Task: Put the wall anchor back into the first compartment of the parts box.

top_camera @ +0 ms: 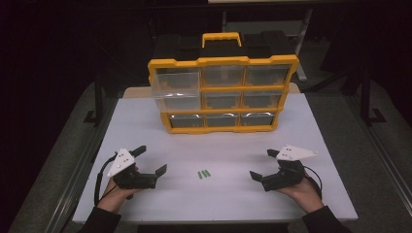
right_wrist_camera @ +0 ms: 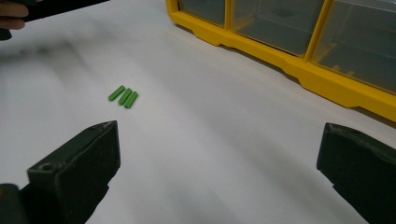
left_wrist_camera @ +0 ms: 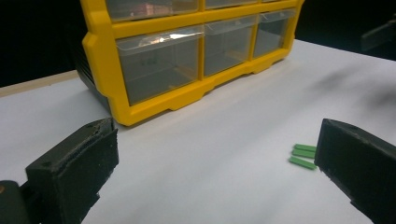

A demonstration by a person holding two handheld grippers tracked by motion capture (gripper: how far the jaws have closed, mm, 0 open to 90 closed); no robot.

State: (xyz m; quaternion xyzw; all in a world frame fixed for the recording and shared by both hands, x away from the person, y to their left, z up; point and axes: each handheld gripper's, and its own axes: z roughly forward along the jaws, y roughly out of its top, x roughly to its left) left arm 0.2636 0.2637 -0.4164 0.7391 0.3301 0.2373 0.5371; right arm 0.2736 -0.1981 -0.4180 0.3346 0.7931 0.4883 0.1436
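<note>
A yellow organizer (top_camera: 222, 94) with clear drawers stands upright at the back of the white table (top_camera: 311, 136); its top-left drawer (top_camera: 176, 82) is pulled out a little. Three small green sticks (top_camera: 204, 174) lie side by side on the table near the front, between my two grippers. My left gripper (top_camera: 150, 160) rests open at the front left, empty. My right gripper (top_camera: 264, 165) rests open at the front right, empty. The green sticks (left_wrist_camera: 303, 156) lie beside the right jaw in the left gripper view, and the green sticks (right_wrist_camera: 123, 97) lie ahead to the left in the right gripper view.
The organizer (left_wrist_camera: 187, 60) has a yellow handle (top_camera: 221, 39) on top and a black back. The table ends in edges at left, right and front, with dark floor and metal frame legs around it. Bare table surface lies between the organizer and the grippers.
</note>
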